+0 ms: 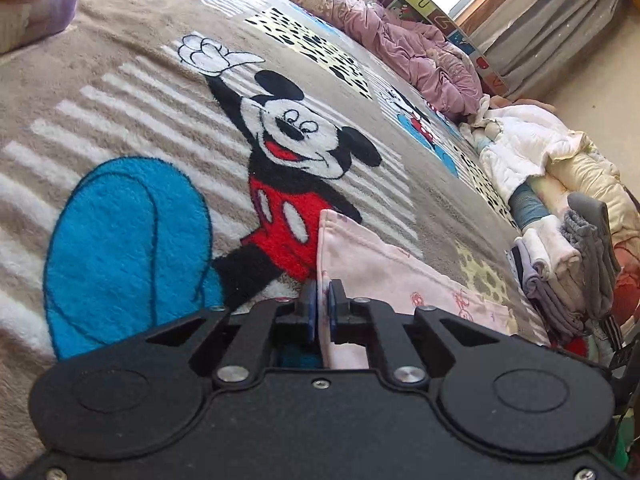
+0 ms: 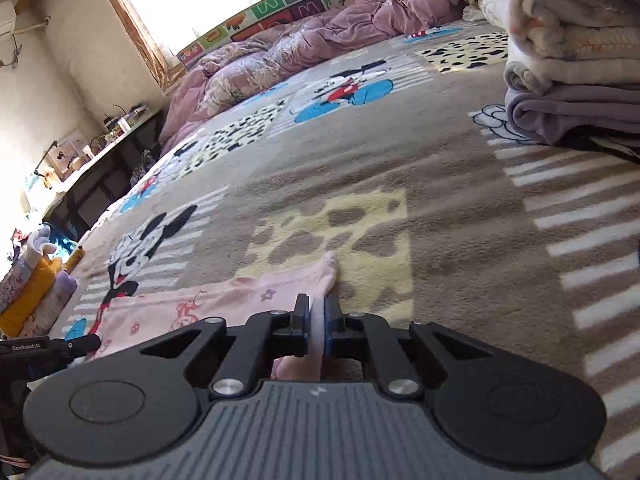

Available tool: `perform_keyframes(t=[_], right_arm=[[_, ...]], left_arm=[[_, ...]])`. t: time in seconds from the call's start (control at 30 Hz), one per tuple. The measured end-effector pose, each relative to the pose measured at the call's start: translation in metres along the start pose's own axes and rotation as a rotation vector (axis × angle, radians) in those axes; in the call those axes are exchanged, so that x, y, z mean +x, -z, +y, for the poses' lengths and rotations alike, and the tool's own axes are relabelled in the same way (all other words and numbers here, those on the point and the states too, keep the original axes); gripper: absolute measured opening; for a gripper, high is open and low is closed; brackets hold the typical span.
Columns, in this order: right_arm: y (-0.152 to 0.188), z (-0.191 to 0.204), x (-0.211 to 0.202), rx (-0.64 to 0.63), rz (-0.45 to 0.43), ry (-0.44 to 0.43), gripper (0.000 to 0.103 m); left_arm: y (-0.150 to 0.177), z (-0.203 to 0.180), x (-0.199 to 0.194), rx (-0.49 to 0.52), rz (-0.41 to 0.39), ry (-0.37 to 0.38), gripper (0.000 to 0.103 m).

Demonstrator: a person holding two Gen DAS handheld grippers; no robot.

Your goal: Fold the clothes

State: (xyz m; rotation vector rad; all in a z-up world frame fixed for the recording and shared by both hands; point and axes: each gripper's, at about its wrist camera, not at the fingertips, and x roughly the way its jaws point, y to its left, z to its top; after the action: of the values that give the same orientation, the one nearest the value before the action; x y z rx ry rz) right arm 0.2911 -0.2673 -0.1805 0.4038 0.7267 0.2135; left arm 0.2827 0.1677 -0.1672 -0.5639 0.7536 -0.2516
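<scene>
A pale pink printed garment (image 1: 384,272) lies flat on the cartoon-mouse blanket (image 1: 160,128). My left gripper (image 1: 323,300) is shut on the garment's near left edge, the cloth pinched between the blue pads. In the right wrist view the same pink garment (image 2: 208,300) spreads to the left. My right gripper (image 2: 317,312) is shut on its right corner, and the fabric tip pokes out just past the fingertips. The left gripper's black tip (image 2: 80,343) shows at the left edge of that view, at the garment's other end.
A stack of folded clothes (image 1: 560,264) sits at the right in the left wrist view, with a white and cream heap (image 1: 532,148) behind it. Folded towels (image 2: 576,60) stand at the right wrist view's upper right. A pink quilt (image 2: 320,40) lines the far side; another folded stack (image 2: 32,296) sits left.
</scene>
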Motion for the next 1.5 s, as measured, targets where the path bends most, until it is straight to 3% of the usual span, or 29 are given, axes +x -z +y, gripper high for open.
perform_keyframes(t=[0.03,0.1,0.3,0.53,0.73,0.9,0.93,0.97,1.0,1.03,1.17,1.3,1.37,1.4,1.43,1.5], right_arm=[[0.0,0.001,-0.005,-0.013,-0.018,0.023,0.011],[0.0,0.005,-0.017,-0.05,-0.061,0.073,0.018],[0.017,0.012,-0.067,-0.075,-0.123,0.063,0.026],[0.079,0.015,-0.123,-0.025,-0.046,-0.084,0.03],[0.134,0.048,-0.139,-0.066,0.034,-0.227,0.032],[0.161,0.134,-0.134,-0.309,0.076,-0.351,0.032],[0.165,0.153,-0.132,-0.365,0.085,-0.369,0.032],[0.171,0.17,-0.129,-0.411,0.087,-0.378,0.032],[0.176,0.183,-0.126,-0.446,0.086,-0.39,0.032],[0.181,0.196,-0.123,-0.479,0.084,-0.404,0.032],[0.207,0.235,-0.118,-0.621,0.087,-0.402,0.031],[0.229,0.239,-0.118,-0.684,0.143,-0.384,0.032],[0.235,0.238,-0.12,-0.7,0.158,-0.379,0.033],[0.236,0.237,-0.123,-0.699,0.169,-0.377,0.033],[0.236,0.236,-0.126,-0.697,0.184,-0.383,0.033],[0.232,0.227,-0.134,-0.655,0.203,-0.397,0.032]], left_arm=[[-0.002,-0.002,-0.006,0.012,-0.019,0.002,0.032],[-0.005,-0.006,-0.023,0.047,-0.071,-0.006,0.042],[0.001,-0.002,-0.075,0.014,-0.17,-0.073,0.042],[0.033,0.029,-0.181,-0.091,-0.335,-0.326,0.048],[0.07,0.073,-0.241,-0.279,-0.338,-0.511,0.058],[0.086,0.091,-0.234,-0.363,-0.263,-0.522,0.063],[0.086,0.088,-0.237,-0.348,-0.28,-0.524,0.06],[0.086,0.086,-0.24,-0.334,-0.297,-0.527,0.05],[0.086,0.083,-0.243,-0.32,-0.313,-0.529,0.007],[0.086,0.08,-0.246,-0.305,-0.33,-0.532,0.003],[0.086,0.069,-0.258,-0.247,-0.396,-0.542,0.003],[0.087,0.081,-0.24,-0.207,-0.311,-0.558,0.003],[0.092,0.065,-0.238,-0.162,-0.316,-0.57,0.012],[0.094,0.057,-0.237,-0.139,-0.318,-0.576,0.02],[0.097,0.05,-0.236,-0.117,-0.321,-0.581,0.036],[0.102,0.034,-0.235,-0.072,-0.325,-0.593,0.043]])
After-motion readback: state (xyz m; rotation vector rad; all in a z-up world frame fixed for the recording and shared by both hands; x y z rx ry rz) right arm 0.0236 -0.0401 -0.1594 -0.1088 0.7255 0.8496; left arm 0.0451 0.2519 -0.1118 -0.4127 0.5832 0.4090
